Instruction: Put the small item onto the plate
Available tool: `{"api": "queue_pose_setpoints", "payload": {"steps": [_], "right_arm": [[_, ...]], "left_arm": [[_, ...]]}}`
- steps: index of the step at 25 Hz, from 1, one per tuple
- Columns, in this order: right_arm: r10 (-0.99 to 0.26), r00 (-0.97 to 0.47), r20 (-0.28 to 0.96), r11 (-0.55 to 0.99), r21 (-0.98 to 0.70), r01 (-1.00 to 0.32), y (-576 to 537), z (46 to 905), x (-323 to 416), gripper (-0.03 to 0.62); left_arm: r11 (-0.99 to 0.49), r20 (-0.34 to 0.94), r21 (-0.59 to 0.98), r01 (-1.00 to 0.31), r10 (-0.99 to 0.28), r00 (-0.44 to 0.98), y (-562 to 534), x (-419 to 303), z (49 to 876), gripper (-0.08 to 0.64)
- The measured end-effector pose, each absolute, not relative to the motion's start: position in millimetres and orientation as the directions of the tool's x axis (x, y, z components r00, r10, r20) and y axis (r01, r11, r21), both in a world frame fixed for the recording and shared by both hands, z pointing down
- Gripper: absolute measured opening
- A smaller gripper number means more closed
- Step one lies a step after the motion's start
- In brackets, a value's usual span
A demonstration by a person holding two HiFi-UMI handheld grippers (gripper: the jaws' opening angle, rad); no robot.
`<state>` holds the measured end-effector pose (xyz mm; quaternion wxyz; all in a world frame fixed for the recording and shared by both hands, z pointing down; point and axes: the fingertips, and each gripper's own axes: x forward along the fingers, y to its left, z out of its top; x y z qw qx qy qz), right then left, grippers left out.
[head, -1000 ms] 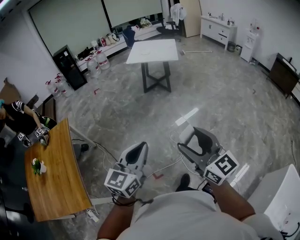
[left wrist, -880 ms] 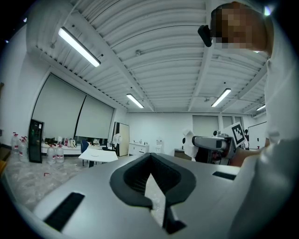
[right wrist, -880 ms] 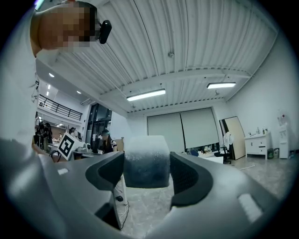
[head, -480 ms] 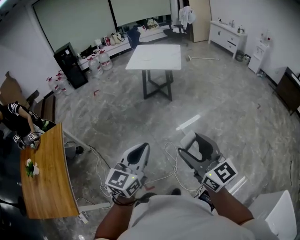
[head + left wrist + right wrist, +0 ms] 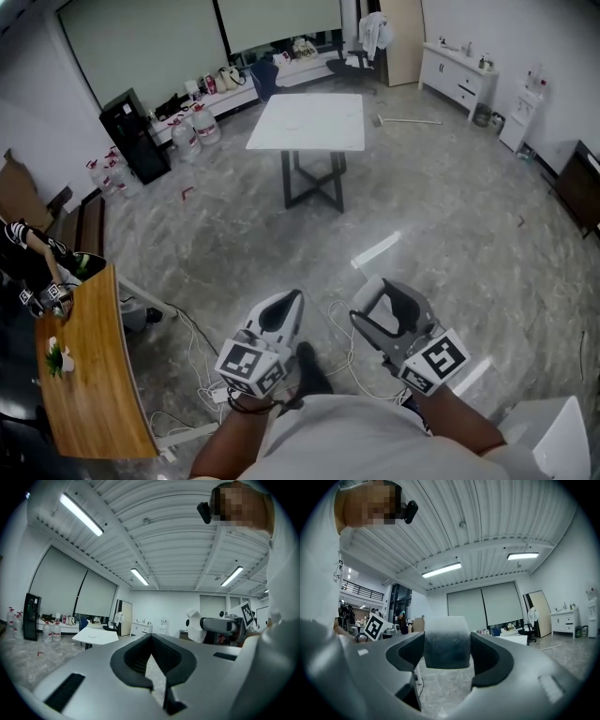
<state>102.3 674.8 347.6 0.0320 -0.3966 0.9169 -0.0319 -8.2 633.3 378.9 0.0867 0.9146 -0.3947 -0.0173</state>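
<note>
Grip check: small item [image 5: 446, 641] clamped between jaws of right hand-held gripper [image 5: 382, 302] (left hand-held gripper [image 5: 281, 307] pinched closed, empty); white worktop [image 5: 328, 122] stands well apart at 12 o'clock, plate there too faint to confirm.

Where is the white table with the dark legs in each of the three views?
Head view: white table upper centre.
Left gripper view: the table low, left of centre, just left of the jaws.
Right gripper view: the table low, right of centre, just right of the small white item between the jaws.
Shared landmark: the pale window blinds behind it.
</note>
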Motion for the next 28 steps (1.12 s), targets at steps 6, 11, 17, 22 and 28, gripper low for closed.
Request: {"api": "queue_pose_setpoints", "payload": {"steps": [6,11,17,22,28], "right_arm": [[-0.739,-0.672,-0.04,0.672,-0.096,-0.734,572,346,72,0.296],[-0.753,-0.657,-0.047,0.658,-0.097,-0.747,478,335,38,0.296],[-0.773,-0.632,-0.06,0.634,-0.121,-0.764,396,327,-3,0.296],[-0.771,-0.634,-0.053,0.635,-0.128,-0.762,346,328,-22,0.296],[-0.759,-0.649,-0.054,0.65,-0.123,-0.75,285,325,-26,0.296]], "left_arm": [[-0.688,0.034,0.175,-0.704,-0.711,0.703,528,-32,377,0.006],[-0.7,0.031,0.163,-0.695,-0.701,0.713,435,-69,363,0.006],[-0.703,0.007,0.151,-0.695,-0.702,0.712,349,-130,353,0.006],[-0.691,-0.009,0.145,-0.708,-0.717,0.697,304,-155,343,0.006],[-0.676,-0.001,0.158,-0.719,-0.729,0.685,248,-162,343,0.006]]}}
